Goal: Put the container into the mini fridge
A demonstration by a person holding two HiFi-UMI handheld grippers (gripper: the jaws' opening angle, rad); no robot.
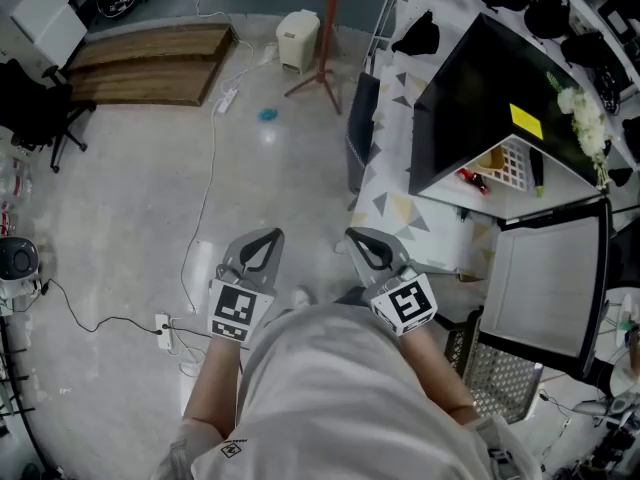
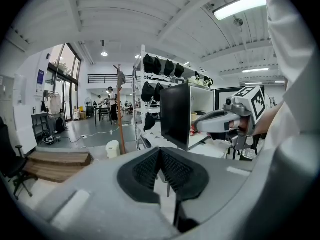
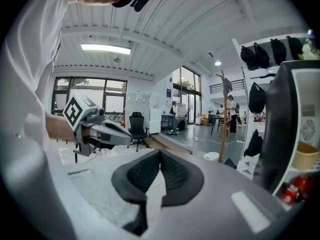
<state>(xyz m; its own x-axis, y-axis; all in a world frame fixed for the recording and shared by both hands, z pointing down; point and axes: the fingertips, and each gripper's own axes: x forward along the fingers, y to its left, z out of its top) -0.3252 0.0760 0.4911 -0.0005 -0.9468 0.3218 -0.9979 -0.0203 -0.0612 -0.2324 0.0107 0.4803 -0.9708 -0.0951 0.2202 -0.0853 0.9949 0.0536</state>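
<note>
Left claw [image 1: 270,236] and right claw [image 1: 354,236] were both clenched on nothing. I saw the mini fridge [image 1: 480,98] standing open near the table's [image 1: 395,203] edge, right of the nearer right claw; a beige container [image 3: 305,156] sat inside.

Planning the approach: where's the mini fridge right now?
Head view, upper right: the mini fridge stands on the patterned table, door swung open, just ahead and right of the right hand-held gripper.

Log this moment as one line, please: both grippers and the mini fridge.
left gripper shut, empty | right gripper shut, empty | mini fridge door open | tan container on fridge shelf
</note>
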